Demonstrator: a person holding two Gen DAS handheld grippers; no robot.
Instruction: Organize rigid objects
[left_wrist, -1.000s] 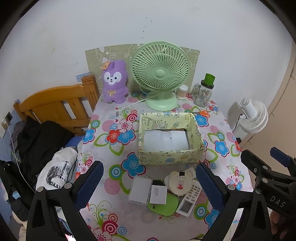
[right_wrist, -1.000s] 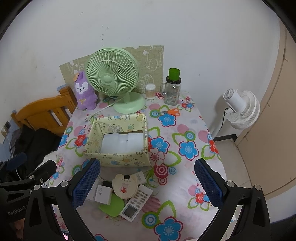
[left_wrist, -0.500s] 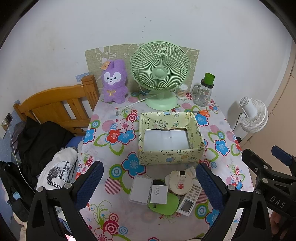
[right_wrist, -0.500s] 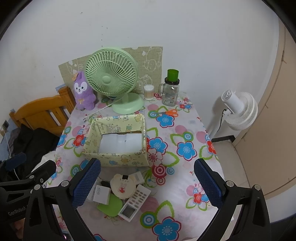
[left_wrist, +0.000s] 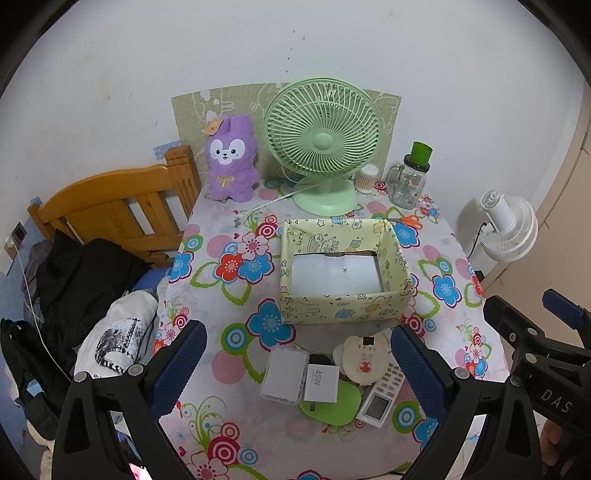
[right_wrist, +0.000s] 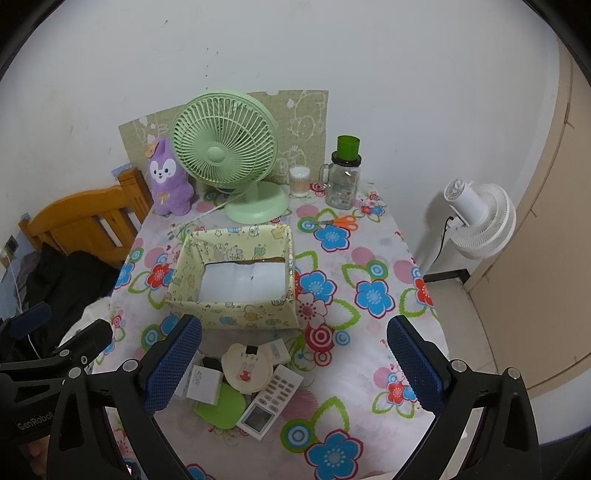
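Note:
A pile of small rigid things lies near the table's front edge: a clear plastic case (left_wrist: 285, 375), a white 45W charger (left_wrist: 321, 382), a round cream bear-shaped item (left_wrist: 364, 363), a green flat lid (left_wrist: 332, 402) and a white remote (left_wrist: 382, 395). Behind them stands an empty yellow cartoon-print box (left_wrist: 343, 273) with a white bottom. My left gripper (left_wrist: 297, 354) hovers open above the pile. My right gripper (right_wrist: 293, 350) is open too, above the same pile, where the remote (right_wrist: 269, 397), the bear item (right_wrist: 245, 369) and the box (right_wrist: 236, 277) show.
At the back of the flowered table (left_wrist: 221, 295) stand a green fan (left_wrist: 323, 144), a purple plush (left_wrist: 231, 162), a glass jar with green lid (left_wrist: 410, 181) and orange scissors (right_wrist: 341, 221). A wooden bed frame with clothes (left_wrist: 110, 214) is left; a white floor fan (right_wrist: 476, 218) is right.
Both grippers have drifted slightly back and up; the table objects have not moved and both stay open.

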